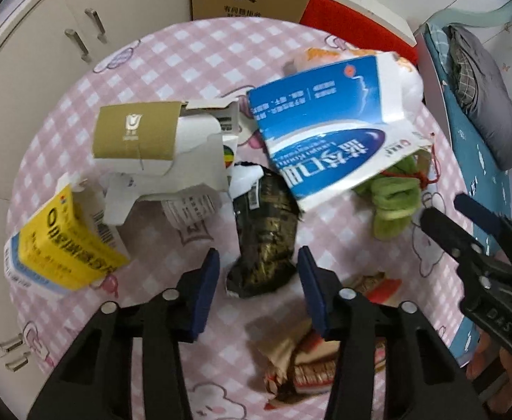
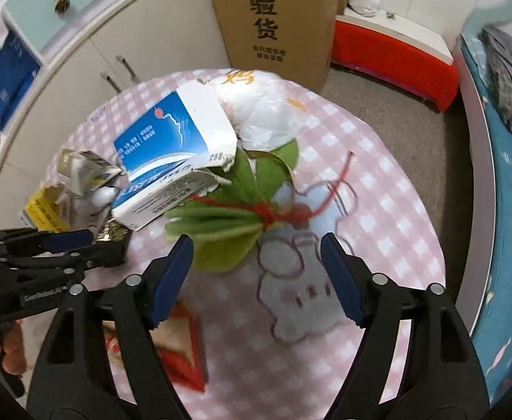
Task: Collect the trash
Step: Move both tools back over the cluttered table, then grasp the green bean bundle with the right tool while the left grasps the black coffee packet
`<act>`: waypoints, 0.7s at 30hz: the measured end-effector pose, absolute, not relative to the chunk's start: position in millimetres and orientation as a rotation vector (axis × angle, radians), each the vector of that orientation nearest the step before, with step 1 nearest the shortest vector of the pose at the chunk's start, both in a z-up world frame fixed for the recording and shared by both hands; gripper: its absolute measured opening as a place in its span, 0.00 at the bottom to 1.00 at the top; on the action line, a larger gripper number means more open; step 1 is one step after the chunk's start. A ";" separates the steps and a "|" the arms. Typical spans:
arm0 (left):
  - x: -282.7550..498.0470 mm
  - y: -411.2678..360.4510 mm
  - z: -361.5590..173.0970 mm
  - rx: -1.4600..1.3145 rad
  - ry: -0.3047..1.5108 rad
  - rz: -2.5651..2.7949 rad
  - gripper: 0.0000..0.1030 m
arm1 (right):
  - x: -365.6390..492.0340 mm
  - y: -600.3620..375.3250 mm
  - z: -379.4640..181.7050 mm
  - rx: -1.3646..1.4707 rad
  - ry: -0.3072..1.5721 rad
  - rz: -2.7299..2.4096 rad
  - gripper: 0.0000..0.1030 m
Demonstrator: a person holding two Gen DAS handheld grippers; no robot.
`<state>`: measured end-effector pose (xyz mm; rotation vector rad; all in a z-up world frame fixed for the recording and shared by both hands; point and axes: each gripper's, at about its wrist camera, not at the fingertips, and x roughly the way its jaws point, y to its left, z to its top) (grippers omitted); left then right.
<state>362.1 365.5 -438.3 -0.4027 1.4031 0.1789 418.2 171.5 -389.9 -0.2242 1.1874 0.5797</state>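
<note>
Red-and-tan snack wrappers (image 1: 311,367) lie crumpled at the near edge of a round table (image 1: 172,63) covered in pink-and-white check cloth, partly under the left gripper (image 1: 257,280). Its blue-padded jaws stand apart, one on each side of the near end of a dark, gold-patterned foil packet (image 1: 264,241) without clamping it. Left of the packet, a yellow medicine box (image 1: 60,245) sits tilted near the table's left edge, and a torn white-and-gold carton (image 1: 158,143) lies just beyond it. A blue-and-white box (image 1: 329,129) rests aslant across the middle of the pile, its near corner over the far end of the foil packet and its right side over a green leaf bundle (image 2: 228,224) tied with red string (image 2: 290,213). A white plastic bag (image 2: 269,112) lies at the far side, just behind the blue box.

To the right, the right gripper (image 2: 257,273) hangs with its jaws wide apart and holding nothing; its left finger is close to the near part of the leaf bundle, while a cartoon rabbit printed on the cloth (image 2: 297,290) shows between the fingers. Beyond the table stand a tall cardboard box (image 2: 276,17) with black Chinese lettering, white cabinets (image 1: 46,35) to the left and a red bench (image 2: 395,56) to the right.
</note>
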 end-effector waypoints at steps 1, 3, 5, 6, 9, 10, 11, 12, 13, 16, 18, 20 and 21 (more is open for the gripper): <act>363.4 366.4 -439.3 -0.403 1.394 0.172 0.41 | 420.9 175.7 -394.0 -0.241 1.189 0.585 0.73; 365.5 366.3 -440.4 -0.392 1.392 0.160 0.39 | 427.3 183.5 -399.8 -0.263 1.190 0.595 0.73; 366.9 365.9 -440.7 -0.398 1.399 0.144 0.30 | 432.7 188.5 -402.2 -0.261 1.188 0.607 0.73; 366.5 365.4 -440.8 -0.395 1.398 0.140 0.28 | 435.0 190.6 -403.8 -0.261 1.193 0.616 0.73; 366.0 361.7 -438.4 -0.396 1.392 0.132 0.20 | 438.5 193.3 -409.6 -0.261 1.214 0.644 0.64; 364.5 360.8 -436.6 -0.401 1.387 0.131 0.19 | 437.4 195.1 -410.5 -0.262 1.222 0.651 0.57; 363.2 360.1 -435.1 -0.402 1.384 0.133 0.17 | 435.8 195.3 -409.9 -0.277 1.219 0.658 0.53; 363.2 357.3 -433.1 -0.406 1.380 0.134 0.14 | 435.3 195.7 -409.7 -0.285 1.224 0.665 0.40; 362.9 356.8 -430.8 -0.411 1.377 0.134 0.13 | 433.6 195.1 -409.3 -0.286 1.231 0.676 0.30; 358.2 353.6 -417.5 -0.424 1.354 0.131 0.11 | 430.5 185.0 -402.1 -0.254 1.249 0.716 0.20; 350.9 350.7 -402.8 -0.422 1.327 0.126 0.10 | 427.7 173.9 -393.3 -0.205 1.258 0.739 0.19; 347.3 345.5 -390.7 -0.423 1.307 0.133 0.10 | 424.0 161.0 -383.9 -0.151 1.267 0.749 0.19; 345.5 342.6 -385.0 -0.424 1.300 0.135 0.10 | 422.2 156.5 -380.3 -0.129 1.271 0.754 0.19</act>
